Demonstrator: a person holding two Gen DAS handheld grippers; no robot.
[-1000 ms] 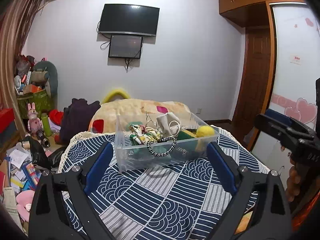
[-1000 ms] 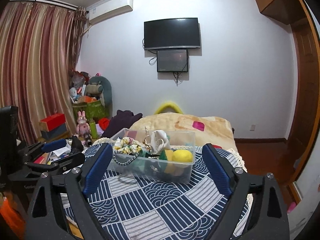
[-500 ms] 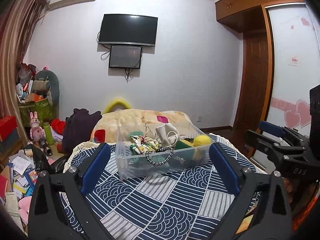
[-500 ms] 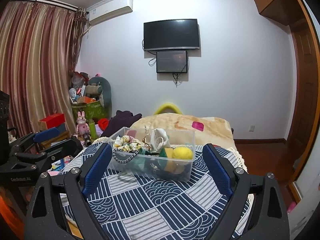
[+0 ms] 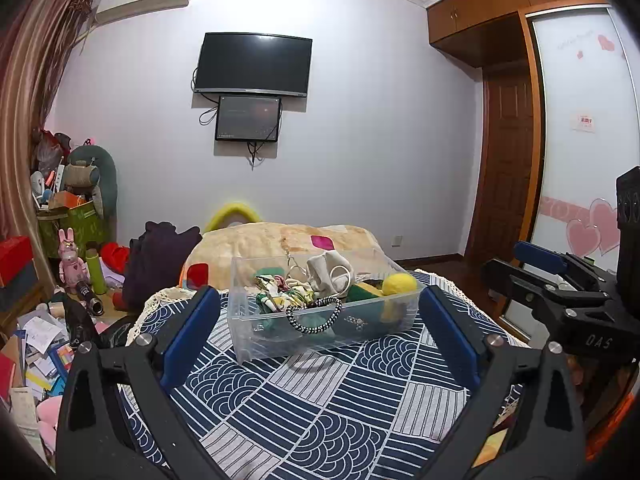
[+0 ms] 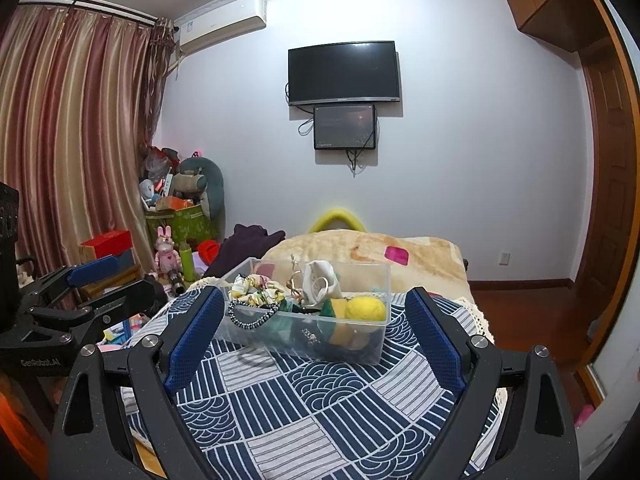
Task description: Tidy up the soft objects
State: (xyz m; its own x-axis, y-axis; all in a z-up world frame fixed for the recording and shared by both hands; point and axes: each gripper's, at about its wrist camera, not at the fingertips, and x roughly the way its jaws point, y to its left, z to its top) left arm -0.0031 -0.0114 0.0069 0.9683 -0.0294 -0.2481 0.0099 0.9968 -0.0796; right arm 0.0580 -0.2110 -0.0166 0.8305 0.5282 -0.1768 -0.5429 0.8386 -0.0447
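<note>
The bin [image 5: 320, 320] of soft things sits on the patterned bench [image 5: 320, 400], apart from both claws. The left claw [image 5: 320, 336] has just been opening and stands spread and empty; so does the right claw [image 6: 316, 332]. Best to come in low, pinch one item, perhaps the scrunchie [image 5: 314, 316] on the rim, and lift it clear.

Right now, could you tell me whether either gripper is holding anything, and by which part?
Nothing is held. The left gripper and right gripper both stand open and empty, short of the clear bin.
</note>
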